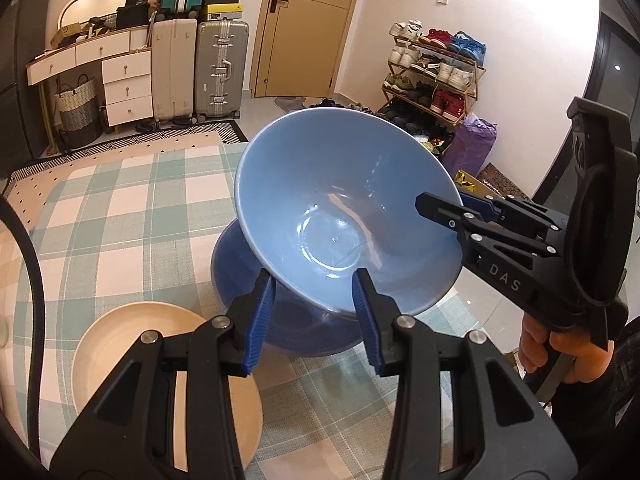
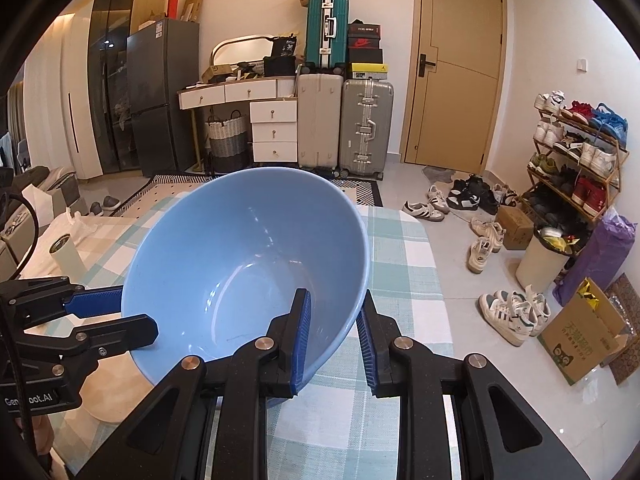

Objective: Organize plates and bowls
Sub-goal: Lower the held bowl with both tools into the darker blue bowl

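A light blue bowl (image 1: 320,208) is held tilted in the air by its rim, clamped between the pads of the right gripper (image 2: 332,336) at about five o'clock of the bowl in the right wrist view. The left gripper (image 1: 314,312) is set at the bowl's near rim, at six o'clock in the left wrist view; in the right wrist view one of its fingers is seen inside the wall and one outside, at about eight o'clock, but whether its pads actually press the rim cannot be told from these pictures. Directly beneath the raised bowl a darker blue bowl (image 1: 240,268) rests on the checked tabletop (image 1: 120,216), and a cream plate (image 1: 120,344) lies near it, toward seven o'clock in the left wrist view. The step in hand is judged to be the nesting of the light bowl into the darker one. For the next move, the tilted bowl would need to be levelled, centred over the lower bowl and lowered gently until it is seated, and only then should the rim be released, so that chipping or a slide off the lower rim is avoided.
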Tool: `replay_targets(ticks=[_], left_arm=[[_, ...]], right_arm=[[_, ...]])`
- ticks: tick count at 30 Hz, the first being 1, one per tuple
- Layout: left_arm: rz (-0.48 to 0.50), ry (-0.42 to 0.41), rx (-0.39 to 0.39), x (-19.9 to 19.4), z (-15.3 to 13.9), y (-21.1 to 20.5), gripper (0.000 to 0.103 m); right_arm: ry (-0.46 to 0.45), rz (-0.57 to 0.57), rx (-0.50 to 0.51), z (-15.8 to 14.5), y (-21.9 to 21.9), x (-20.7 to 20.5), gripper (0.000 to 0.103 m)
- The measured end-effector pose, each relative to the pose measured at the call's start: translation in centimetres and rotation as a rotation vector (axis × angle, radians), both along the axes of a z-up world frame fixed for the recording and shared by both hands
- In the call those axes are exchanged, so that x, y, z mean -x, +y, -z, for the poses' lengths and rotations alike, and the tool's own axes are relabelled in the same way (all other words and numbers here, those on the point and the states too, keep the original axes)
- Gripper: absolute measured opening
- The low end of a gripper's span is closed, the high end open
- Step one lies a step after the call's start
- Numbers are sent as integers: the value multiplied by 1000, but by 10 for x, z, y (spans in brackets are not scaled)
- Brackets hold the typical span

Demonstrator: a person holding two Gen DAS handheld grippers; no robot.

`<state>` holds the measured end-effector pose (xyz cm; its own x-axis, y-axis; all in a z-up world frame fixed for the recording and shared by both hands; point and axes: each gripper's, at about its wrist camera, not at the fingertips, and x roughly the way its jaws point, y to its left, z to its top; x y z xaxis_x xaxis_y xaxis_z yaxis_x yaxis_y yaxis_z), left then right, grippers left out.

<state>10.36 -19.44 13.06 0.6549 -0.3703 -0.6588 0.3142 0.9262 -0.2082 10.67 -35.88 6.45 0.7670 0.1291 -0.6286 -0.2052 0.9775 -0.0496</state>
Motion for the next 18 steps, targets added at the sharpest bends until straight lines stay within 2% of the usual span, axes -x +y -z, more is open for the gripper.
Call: replay_targets(ticks=[18], left_arm=[[-23, 62, -37, -33, 37, -8, 37]], right_arm=[[70, -9, -2, 33, 4, -17, 23]])
